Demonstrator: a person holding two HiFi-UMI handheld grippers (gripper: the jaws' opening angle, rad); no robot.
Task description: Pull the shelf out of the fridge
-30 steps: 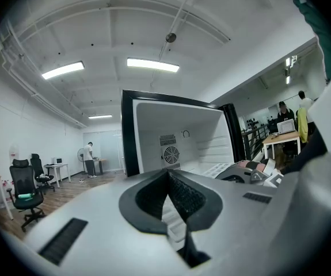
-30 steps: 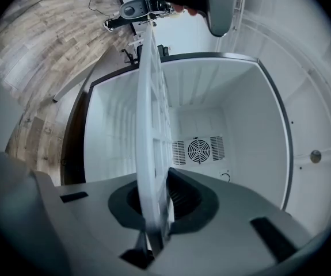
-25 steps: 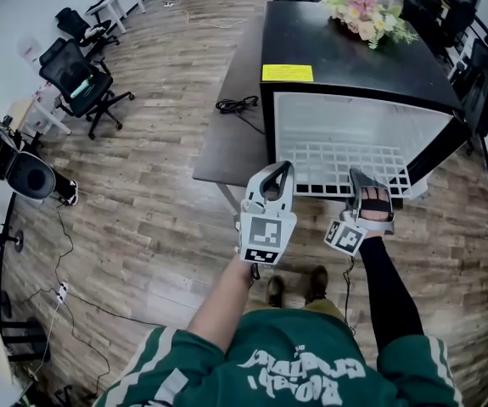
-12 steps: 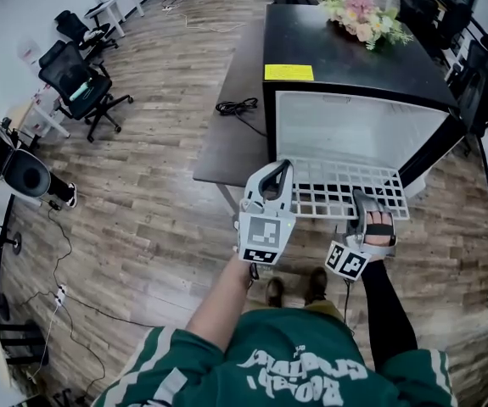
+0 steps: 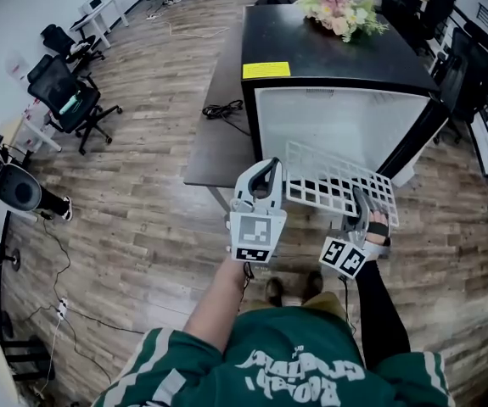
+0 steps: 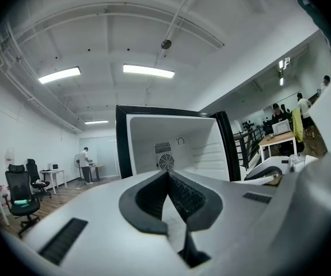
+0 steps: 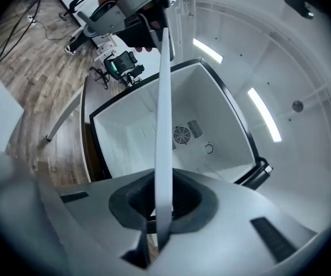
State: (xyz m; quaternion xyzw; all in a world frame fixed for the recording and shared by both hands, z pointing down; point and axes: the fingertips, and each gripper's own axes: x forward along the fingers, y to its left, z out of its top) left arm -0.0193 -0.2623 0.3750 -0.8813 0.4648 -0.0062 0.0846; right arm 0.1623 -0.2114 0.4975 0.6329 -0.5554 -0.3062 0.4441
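White grid shelf (image 5: pixel 337 186) tilted, just in front of open black fridge (image 5: pixel 345 58).

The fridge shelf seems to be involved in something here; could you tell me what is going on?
A person stands in front of the open fridge with a gripper in each hand. The right gripper is shut on the near edge of the white wire shelf, which hangs tilted in front of the fridge opening, apparently pulled out. The left gripper is shut and empty, beside the shelf's left edge.
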